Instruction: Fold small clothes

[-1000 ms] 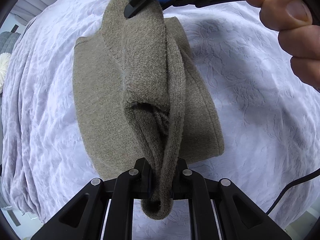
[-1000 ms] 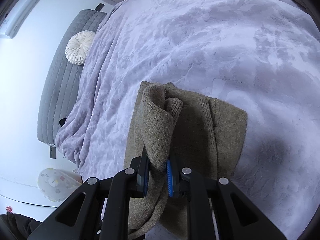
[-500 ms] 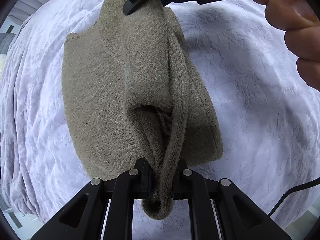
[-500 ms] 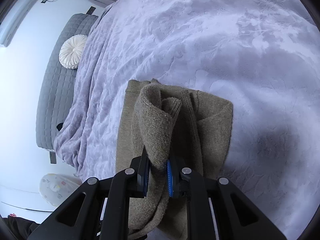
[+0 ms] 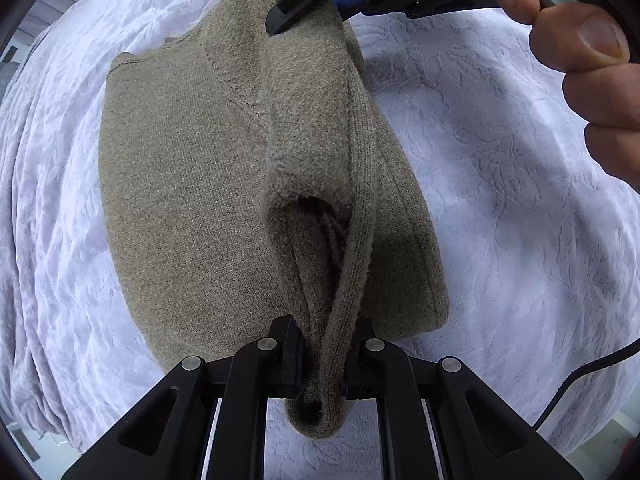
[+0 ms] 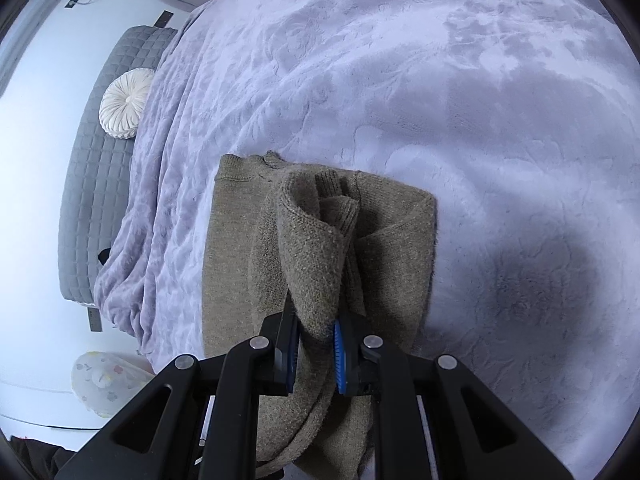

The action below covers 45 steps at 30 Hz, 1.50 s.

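An olive-brown knit garment [image 5: 184, 184] lies partly flat on a lavender bedspread [image 5: 520, 208]. A raised fold of it runs between my two grippers. My left gripper [image 5: 322, 360] is shut on the near end of the fold, whose ribbed edge hangs below the fingers. My right gripper [image 5: 316, 4] shows at the top of the left wrist view, shut on the far end. In the right wrist view the right gripper [image 6: 316, 352] pinches the garment [image 6: 240, 264] between its blue pads, above the flat part.
The bedspread [image 6: 440, 80] fills most of both views. A grey quilted headboard [image 6: 100, 152] with a round white cushion [image 6: 124, 104] lies at the left. A patterned white object [image 6: 104, 380] stands on the floor. A hand [image 5: 592, 80] holds the right gripper; a black cable [image 5: 584, 376] trails right.
Both grippers have carried the pinched fold sideways across the bed. More of the flat garment now shows left of the fold in the left wrist view. Both grips are unchanged.
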### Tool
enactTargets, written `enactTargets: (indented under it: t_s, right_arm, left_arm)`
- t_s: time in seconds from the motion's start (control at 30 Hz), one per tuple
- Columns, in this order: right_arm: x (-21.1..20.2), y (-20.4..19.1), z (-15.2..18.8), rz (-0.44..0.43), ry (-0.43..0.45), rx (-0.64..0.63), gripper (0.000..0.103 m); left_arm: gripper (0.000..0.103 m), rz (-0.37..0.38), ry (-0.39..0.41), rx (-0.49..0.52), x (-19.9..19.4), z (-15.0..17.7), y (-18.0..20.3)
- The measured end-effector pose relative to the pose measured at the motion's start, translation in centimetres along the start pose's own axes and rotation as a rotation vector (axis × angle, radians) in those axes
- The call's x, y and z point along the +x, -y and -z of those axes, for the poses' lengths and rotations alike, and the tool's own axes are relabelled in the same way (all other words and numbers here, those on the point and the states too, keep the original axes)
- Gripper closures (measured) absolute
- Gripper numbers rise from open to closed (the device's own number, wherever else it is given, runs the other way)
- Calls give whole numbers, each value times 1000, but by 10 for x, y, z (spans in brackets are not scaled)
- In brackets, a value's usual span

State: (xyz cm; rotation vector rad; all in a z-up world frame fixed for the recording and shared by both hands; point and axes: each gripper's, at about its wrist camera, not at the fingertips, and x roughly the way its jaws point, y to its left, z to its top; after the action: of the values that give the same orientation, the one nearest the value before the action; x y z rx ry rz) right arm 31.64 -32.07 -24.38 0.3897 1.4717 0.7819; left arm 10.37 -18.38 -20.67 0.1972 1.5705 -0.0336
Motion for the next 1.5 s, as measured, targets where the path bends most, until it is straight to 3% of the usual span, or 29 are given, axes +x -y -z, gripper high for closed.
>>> enactTargets:
  t_s: [0.53, 0.57, 0.63, 0.73, 0.83, 0.87, 1.0, 1.1, 1.17, 1.3, 1.4, 1.5]
  right_arm:
    - [1, 16, 5, 14, -1, 25, 88]
    - [1, 16, 5, 16, 1, 25, 88]
    - [1, 16, 6, 28, 1, 22, 86]
    - [-4, 17, 4, 29, 8, 38, 78]
    - [-19, 14, 4, 60, 55, 36, 51]
    - [-27, 15, 4, 67, 78, 44, 46]
    - [-68, 3, 13, 7, 194, 28, 46]
    - [-69, -13, 24, -128, 163, -12, 46]
    - [-53, -20, 28, -148, 105, -13, 46]
    - [-17, -20, 40, -161, 12, 23, 46]
    - [9, -11, 44, 1, -49, 46, 48]
    - [16, -8, 46, 77, -64, 44, 62]
  left_arm:
    - [89, 18, -10, 16, 3, 0, 5]
    - [87, 26, -12, 11, 4, 1, 4]
    - [54, 74, -17, -4, 5, 1, -1]
    - [21, 122, -3, -15, -2, 2, -5]
    - [20, 183, 14, -9, -17, 7, -11]
    - [20, 223, 18, -11, -24, 9, -15]
    - [20, 383, 123, -2, -66, 17, -45]
    - [20, 434, 162, -87, -73, 5, -85]
    - [20, 419, 140, -174, -57, -5, -111]
    - [20, 276, 52, -233, -16, -17, -138]
    - [16, 120, 22, -155, -1, -16, -128]
    - [15, 135, 27, -138, -8, -18, -127]
